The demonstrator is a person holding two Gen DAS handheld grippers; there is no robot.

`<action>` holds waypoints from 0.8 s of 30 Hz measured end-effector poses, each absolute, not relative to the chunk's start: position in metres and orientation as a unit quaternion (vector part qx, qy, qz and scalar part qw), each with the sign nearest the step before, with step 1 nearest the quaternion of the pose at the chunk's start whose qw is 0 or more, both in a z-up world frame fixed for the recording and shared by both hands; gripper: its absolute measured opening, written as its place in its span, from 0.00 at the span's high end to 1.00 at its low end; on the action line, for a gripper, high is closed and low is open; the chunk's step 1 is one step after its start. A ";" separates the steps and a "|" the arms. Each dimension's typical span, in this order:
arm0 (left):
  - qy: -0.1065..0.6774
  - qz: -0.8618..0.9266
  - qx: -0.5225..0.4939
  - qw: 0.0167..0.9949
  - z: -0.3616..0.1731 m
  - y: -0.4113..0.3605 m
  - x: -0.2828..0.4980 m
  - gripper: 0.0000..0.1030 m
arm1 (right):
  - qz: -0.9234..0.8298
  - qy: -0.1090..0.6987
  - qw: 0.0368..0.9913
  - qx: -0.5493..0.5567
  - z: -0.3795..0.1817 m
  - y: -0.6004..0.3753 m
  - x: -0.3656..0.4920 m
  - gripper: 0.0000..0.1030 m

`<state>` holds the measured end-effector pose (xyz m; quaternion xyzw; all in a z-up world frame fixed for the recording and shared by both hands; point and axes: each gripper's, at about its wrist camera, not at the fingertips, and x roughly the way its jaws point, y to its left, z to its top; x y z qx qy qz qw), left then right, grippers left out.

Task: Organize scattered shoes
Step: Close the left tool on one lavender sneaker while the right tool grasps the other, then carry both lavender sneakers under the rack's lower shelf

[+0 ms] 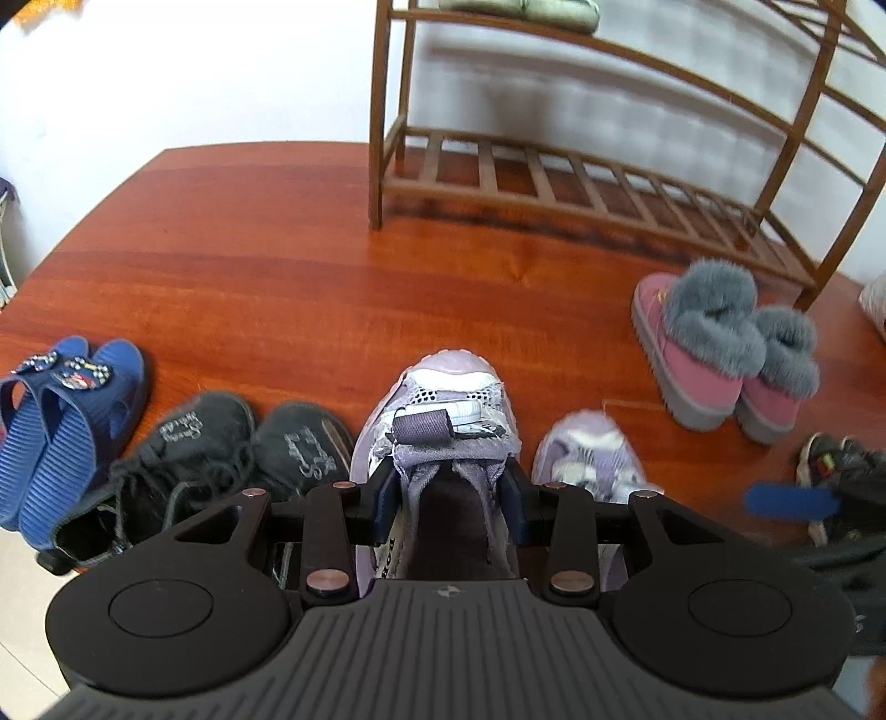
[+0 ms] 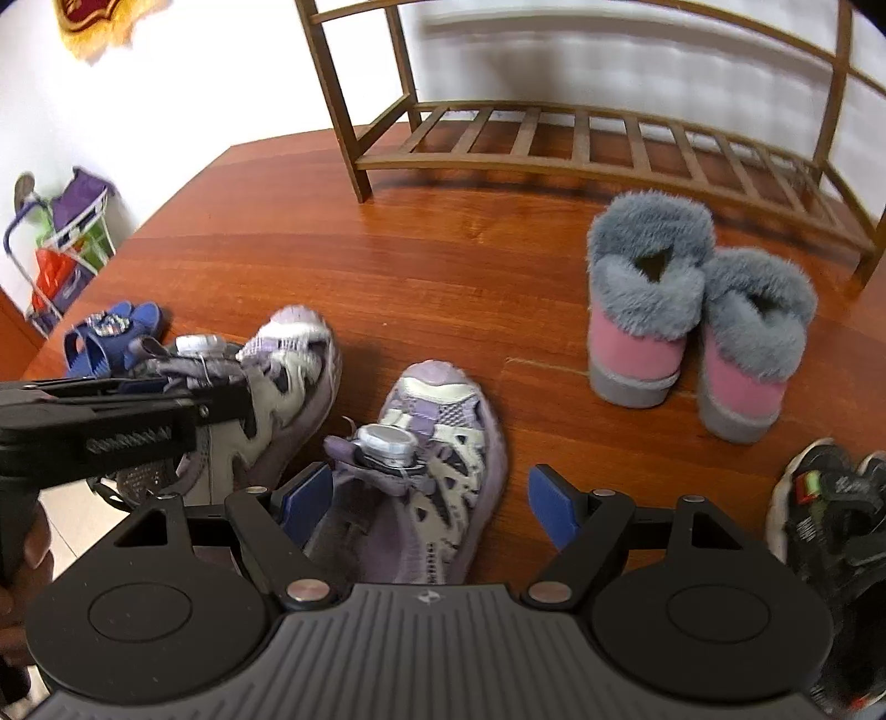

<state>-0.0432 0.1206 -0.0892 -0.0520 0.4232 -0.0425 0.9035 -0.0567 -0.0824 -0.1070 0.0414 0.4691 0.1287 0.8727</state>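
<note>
The left claw (image 1: 451, 487) is closed on the collar of a lilac mesh sneaker with white overlays (image 1: 443, 399), its dark pads pressing both sides of the opening. The right claw (image 2: 429, 501) stands wide, one blue pad at each side of the second lilac sneaker with a round silver dial (image 2: 426, 465), not gripping it. The brown slatted wooden shoe rack (image 1: 554, 171) is my landmark: its bottom shelf shows no shoes, while on an upper shelf, cut by the picture edge, something pale green lies (image 1: 531, 11). In front of the rack, on the reddish wood floor (image 1: 249, 277), wait the pink boots with grey fur collars (image 1: 725, 354), and farther from it the dark grey felt slippers with light stitching (image 1: 243, 443), the blue ribbed sandals (image 1: 61, 415) and the black sports shoes (image 2: 830, 498). So most of the sorting seems left. The slipper embroidery is cursive and I cannot read it; inside the held sneaker only letters like "ROH" show.
</note>
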 end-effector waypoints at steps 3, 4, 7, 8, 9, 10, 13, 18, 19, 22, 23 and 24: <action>0.423 -0.043 -0.057 0.903 -0.081 0.126 -0.041 0.61 | 0.118 0.470 0.872 0.063 -0.113 -0.076 -0.055 0.20; 0.423 -0.044 -0.060 0.903 -0.078 0.129 -0.040 0.61 | 0.115 0.470 0.873 0.066 -0.115 -0.075 -0.055 0.20; 0.425 -0.047 -0.063 0.902 -0.072 0.135 -0.036 0.61 | 0.107 0.471 0.873 0.073 -0.122 -0.069 -0.054 0.21; 0.425 -0.048 -0.063 0.902 -0.071 0.136 -0.035 0.61 | 0.104 0.471 0.873 0.075 -0.124 -0.067 -0.053 0.23; 0.425 -0.049 -0.062 0.902 -0.070 0.138 -0.034 0.61 | 0.101 0.471 0.873 0.077 -0.126 -0.065 -0.053 0.27; 0.425 -0.051 -0.061 0.902 -0.068 0.140 -0.032 0.61 | 0.099 0.471 0.873 0.080 -0.128 -0.063 -0.053 0.30; 0.427 -0.060 -0.056 0.900 -0.067 0.147 -0.028 0.61 | 0.077 0.474 0.873 0.084 -0.138 -0.056 -0.050 0.37; 0.434 -0.079 -0.051 0.896 -0.069 0.152 -0.021 0.61 | 0.051 0.471 0.877 0.083 -0.148 -0.045 -0.051 0.39; 0.435 -0.083 -0.049 0.895 -0.069 0.152 -0.019 0.61 | 0.045 0.471 0.877 0.081 -0.150 -0.044 -0.051 0.39; 0.437 -0.095 -0.045 0.893 -0.071 0.153 -0.015 0.61 | 0.028 0.464 0.881 0.087 -0.155 -0.047 -0.050 0.45; 0.438 -0.099 -0.043 0.892 -0.071 0.153 -0.013 0.61 | 0.026 0.460 0.883 0.091 -0.155 -0.047 -0.051 0.48; 0.438 -0.102 -0.042 0.892 -0.071 0.153 -0.012 0.61 | 0.027 0.455 0.885 0.093 -0.154 -0.047 -0.052 0.60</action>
